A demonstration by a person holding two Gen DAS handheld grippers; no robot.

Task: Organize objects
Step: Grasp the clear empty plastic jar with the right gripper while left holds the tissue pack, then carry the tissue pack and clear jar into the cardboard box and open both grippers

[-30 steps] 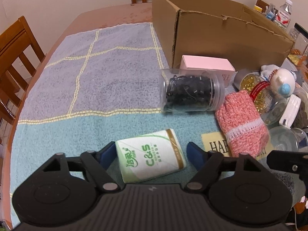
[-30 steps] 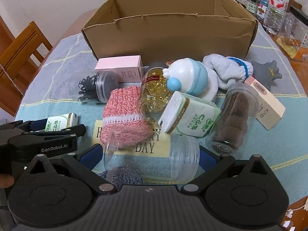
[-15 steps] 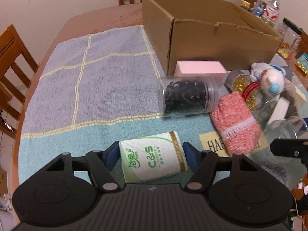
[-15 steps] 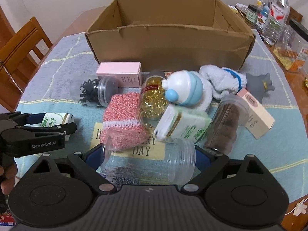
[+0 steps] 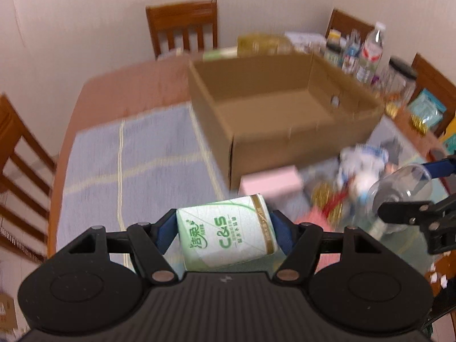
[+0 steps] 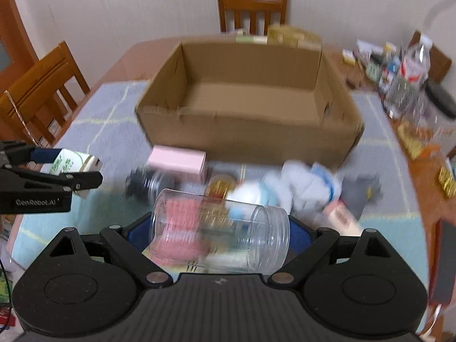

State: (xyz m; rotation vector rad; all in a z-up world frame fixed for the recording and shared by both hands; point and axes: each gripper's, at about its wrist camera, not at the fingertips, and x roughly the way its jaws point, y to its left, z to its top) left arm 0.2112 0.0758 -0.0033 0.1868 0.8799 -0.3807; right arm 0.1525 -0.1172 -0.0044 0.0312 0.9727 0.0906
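Moved: both tools are lifting up off the surface since a second ago, and each one is carrying a thing with it; the box now shows its inside from above.
Left tool: its jaws have just been closing, and it is squeezing the tissue pack by its two short ends.
Right tool: its jaws have just been closing too, and it is gripping the clear jar lying sideways, one pad on the bottom and one on the mouth end.
Cardboard box: it is sitting open at the far side, with nothing showing inside yet. I think both things are going in there, so they are being held high enough to clear its wall.
Where the things are: the tissue pack is hanging in the air in front of the box's left corner; the clear jar is in front of the box, above the pile.
Pile: a pink box, a white sock and other blurry bits are lying just in front of the box on the towel.
Feel and shape: the tissue pack is looking soft and blocky in shiny wrap, so it is squashing a little. The jar is round, hard, see-through plastic and could slip or roll. The box is stiff brown card with a rough torn edge.
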